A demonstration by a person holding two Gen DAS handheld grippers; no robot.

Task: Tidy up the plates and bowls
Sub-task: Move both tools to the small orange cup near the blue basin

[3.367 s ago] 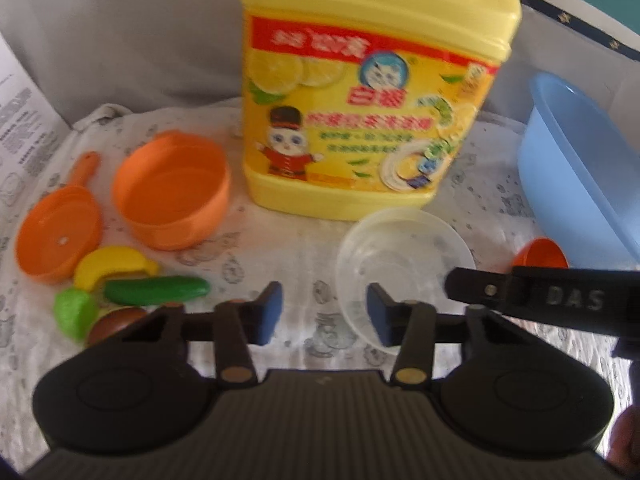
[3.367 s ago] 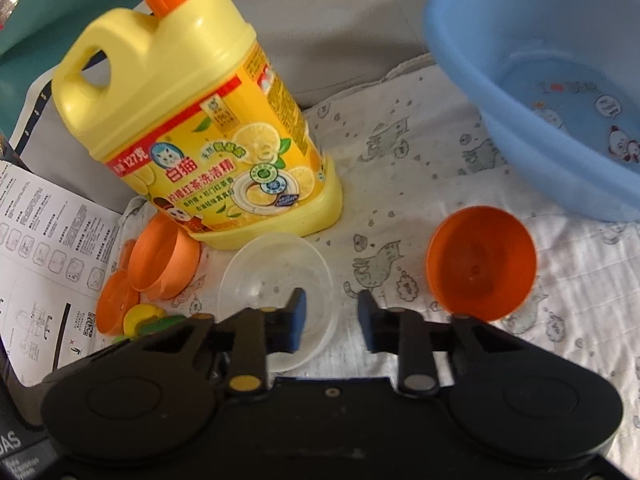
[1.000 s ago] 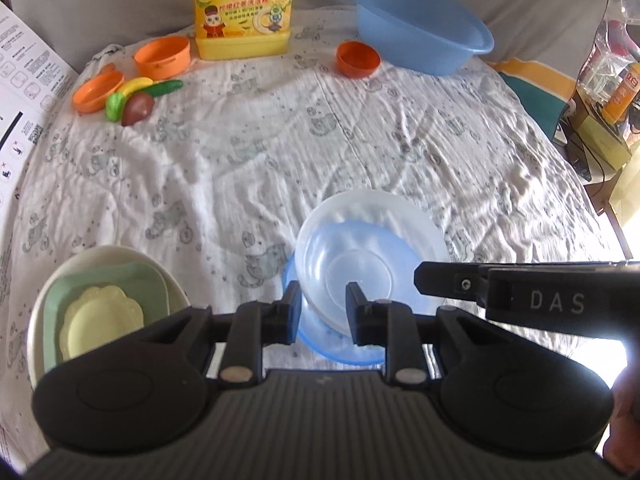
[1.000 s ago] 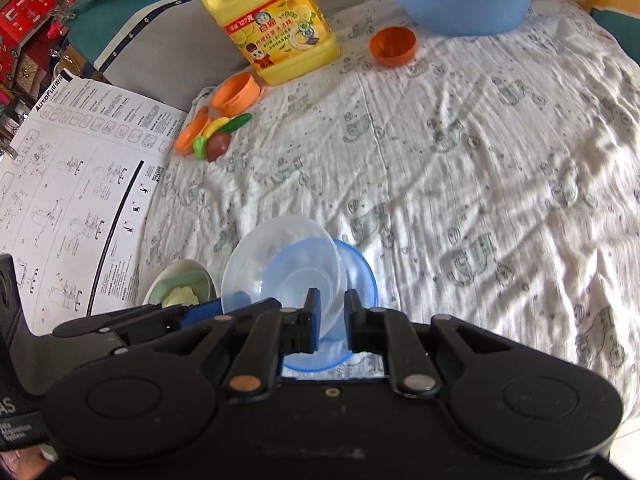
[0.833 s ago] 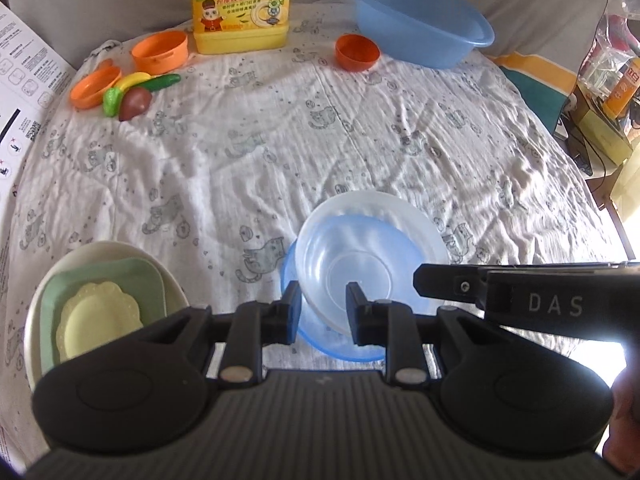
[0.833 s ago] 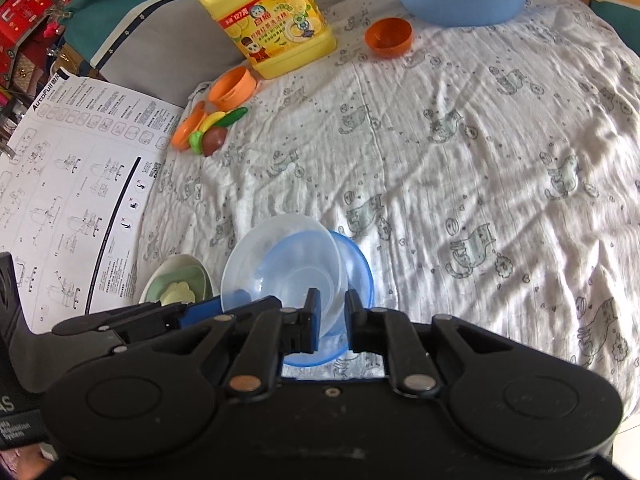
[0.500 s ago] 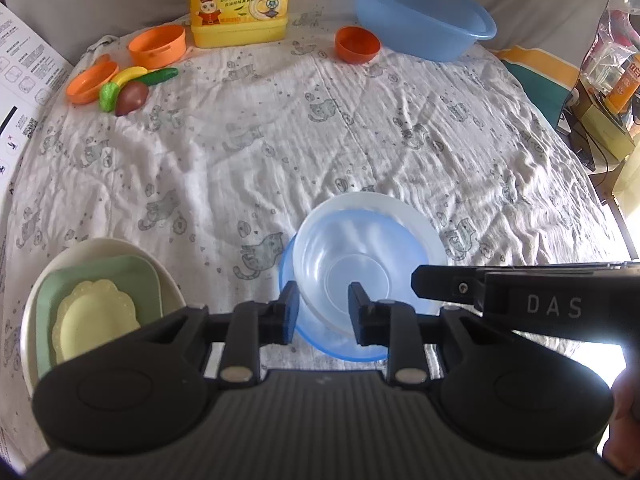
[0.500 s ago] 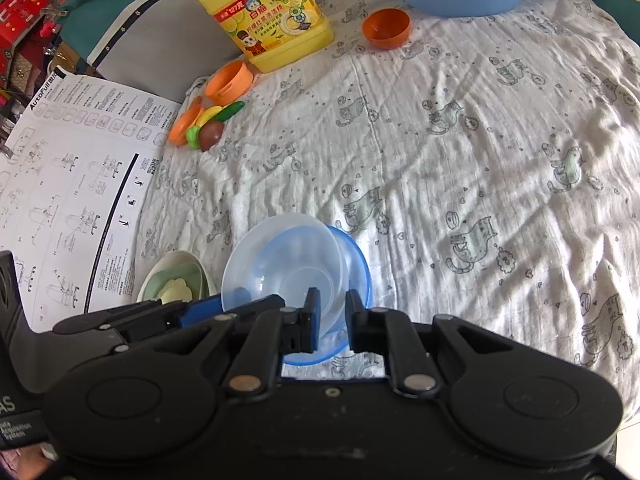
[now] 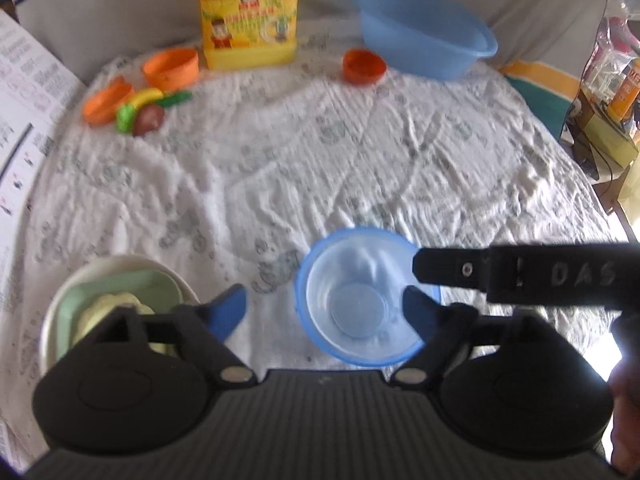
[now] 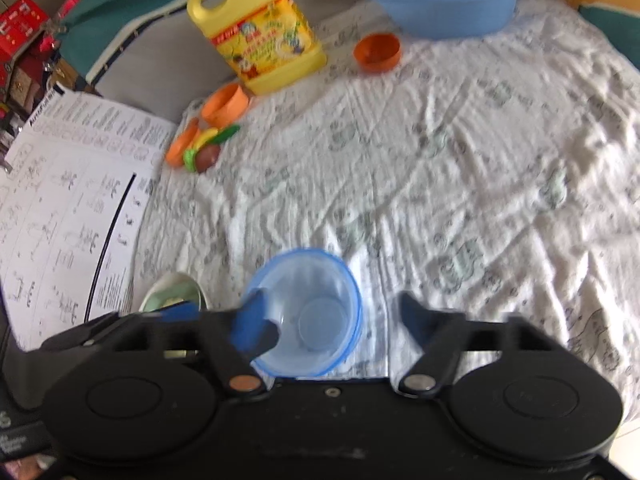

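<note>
A clear bowl [image 9: 356, 312] sits nested in a blue bowl [image 9: 299, 292] on the cloth near the front edge. My left gripper [image 9: 322, 310] stands over them with its jaws opening; the bowls lie between the fingers and the pads do not press on them. My right gripper [image 10: 334, 318] is opening too, its left finger over the clear bowl's [image 10: 320, 316] rim, not gripping it. One of the right gripper's fingers [image 9: 520, 276] reaches in from the right. A stack of plates [image 9: 116, 300], white, green and yellow, lies to the left.
At the back stand a yellow detergent bottle [image 9: 248, 12], a blue basin [image 9: 424, 32], two orange bowls [image 9: 364, 66] [image 9: 172, 66] and toy fruit [image 9: 144, 112] by an orange lid. A printed paper sheet [image 10: 60, 200] lies at the left edge.
Both grippers were shut on the clear bowl's rim, holding it tilted over the blue bowl. Now both have opened wide and the clear bowl rests level inside the blue one.
</note>
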